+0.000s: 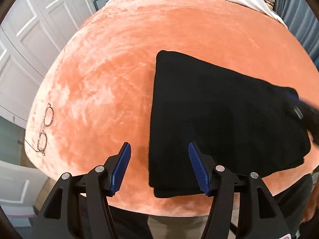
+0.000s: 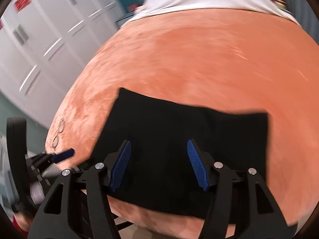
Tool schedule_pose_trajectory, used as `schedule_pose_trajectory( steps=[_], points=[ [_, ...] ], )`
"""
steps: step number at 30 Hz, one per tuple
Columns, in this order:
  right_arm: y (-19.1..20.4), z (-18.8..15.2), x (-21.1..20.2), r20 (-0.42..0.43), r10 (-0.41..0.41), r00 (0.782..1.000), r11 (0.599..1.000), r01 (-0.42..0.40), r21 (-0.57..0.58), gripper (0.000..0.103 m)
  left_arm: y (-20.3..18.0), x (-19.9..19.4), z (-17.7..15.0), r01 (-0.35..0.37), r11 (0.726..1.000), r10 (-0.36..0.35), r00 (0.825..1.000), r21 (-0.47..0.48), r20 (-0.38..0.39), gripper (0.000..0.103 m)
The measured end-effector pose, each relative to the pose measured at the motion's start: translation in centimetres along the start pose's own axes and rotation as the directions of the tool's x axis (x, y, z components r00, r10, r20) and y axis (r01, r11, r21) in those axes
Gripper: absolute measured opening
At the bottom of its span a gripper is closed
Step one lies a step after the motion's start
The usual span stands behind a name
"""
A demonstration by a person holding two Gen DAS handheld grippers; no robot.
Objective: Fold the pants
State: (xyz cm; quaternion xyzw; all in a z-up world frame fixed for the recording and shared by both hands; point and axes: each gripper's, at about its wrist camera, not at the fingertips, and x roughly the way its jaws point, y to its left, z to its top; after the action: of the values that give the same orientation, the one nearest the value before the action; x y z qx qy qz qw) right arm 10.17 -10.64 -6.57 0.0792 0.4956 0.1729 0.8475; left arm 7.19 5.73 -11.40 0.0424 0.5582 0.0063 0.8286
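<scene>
Pants [image 1: 219, 115], black and folded into a flat rectangle, lie on the orange bedspread [image 1: 119, 69], filling the right centre of my left wrist frame. My left gripper [image 1: 159, 149] hangs spread wide at the bottom, holding nothing. My right gripper [image 2: 159, 146] is likewise parted and empty above the pants. Eyeglasses [image 1: 44, 127] rest at the left edge.

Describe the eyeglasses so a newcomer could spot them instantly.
Start at the orange velvet bedspread covering the bed. The eyeglasses lie near its left edge, far left of the folded black pants. They are the only thin, wire-framed, round-lensed thing there.
</scene>
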Motion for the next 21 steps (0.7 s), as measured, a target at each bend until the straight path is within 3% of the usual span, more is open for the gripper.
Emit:
schedule_pose_trajectory(
  steps=[4, 8, 11, 13, 16, 18, 21],
  points=[
    [2.7, 3.2, 4.2, -0.062, -0.020, 0.998, 0.995, 0.013, -0.101, 0.057, 1.2, 0.7, -0.1, -0.003, 1.000, 0.003, 1.000, -0.010, -0.018, 0.066],
    [3.5, 4.3, 10.5, -0.177, -0.013, 0.984, 0.995, -0.005, -0.104, 0.057, 2.0, 1.4, -0.3, -0.010, 1.000, 0.009, 0.999, -0.015, -0.045, 0.066],
    [4.8, 4.3, 14.5, -0.214, -0.097, 0.972, 0.984, 0.062, -0.165, 0.060, 2.4, 1.9, -0.6, -0.013, 1.000, 0.012, 0.998, -0.016, -0.060, 0.066],
    [5.9, 4.4, 15.9, -0.196, -0.144, 0.970, 0.971, 0.099, -0.219, 0.071, 2.5, 2.3, -0.6, -0.011, 1.000, 0.010, 0.998, -0.016, -0.070, 0.066],
    [6.5, 4.9, 15.6, -0.185, -0.142, 0.973, 0.966, 0.095, -0.241, 0.073, 2.6, 2.7, -0.3, -0.009, 1.000, 0.008, 0.997, -0.015, -0.073, 0.068],
    [5.4, 5.1, 12.4, -0.137, -0.060, 0.989, 0.982, 0.034, -0.185, 0.070, 2.6, 2.7, -0.2, -0.004, 1.000, 0.002, 0.997, -0.022, -0.076, 0.070],
    [2.0, 4.2, 7.2, -0.053, -0.030, 0.998, 0.997, 0.025, -0.076, 0.069, 2.5, 2.9, -0.1, -0.003, 1.000, 0.001, 0.997, -0.023, -0.077, 0.070]
  ],
)
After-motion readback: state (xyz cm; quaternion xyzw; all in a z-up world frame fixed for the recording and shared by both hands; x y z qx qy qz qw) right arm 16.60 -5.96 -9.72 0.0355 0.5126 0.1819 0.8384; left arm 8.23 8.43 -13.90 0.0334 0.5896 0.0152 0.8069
